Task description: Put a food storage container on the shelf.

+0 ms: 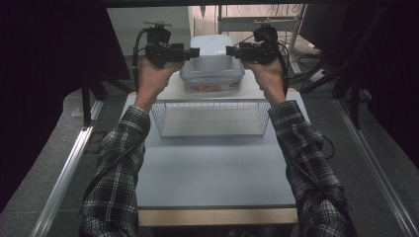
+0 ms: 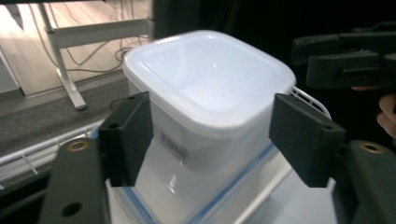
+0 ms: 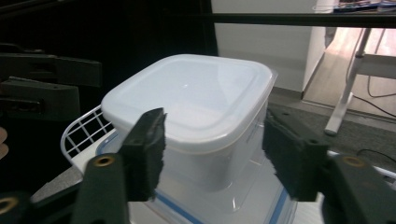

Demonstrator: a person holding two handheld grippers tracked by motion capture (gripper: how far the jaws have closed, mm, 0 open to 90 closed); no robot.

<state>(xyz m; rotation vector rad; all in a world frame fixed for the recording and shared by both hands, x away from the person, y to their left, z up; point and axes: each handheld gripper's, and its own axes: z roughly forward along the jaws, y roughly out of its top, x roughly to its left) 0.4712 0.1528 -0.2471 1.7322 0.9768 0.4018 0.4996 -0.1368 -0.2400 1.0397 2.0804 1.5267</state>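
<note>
A white lidded tub (image 1: 213, 45) stands on top of a clear box with a blue-edged lid (image 1: 211, 81); something red shows inside the box. My left gripper (image 1: 194, 52) is at the tub's left side and my right gripper (image 1: 231, 50) at its right, both level with it and pointing inward. In the left gripper view the left gripper (image 2: 215, 140) is open, its jaws on either side of a corner of the tub (image 2: 210, 79). The right gripper (image 3: 219, 154) is open in the same way around the tub (image 3: 191, 98).
A white wire basket (image 1: 212, 118) sits on the pale table (image 1: 212, 173) just in front of the stacked boxes. Dark curtains close off both sides. Desk legs and cables stand on the floor behind the table.
</note>
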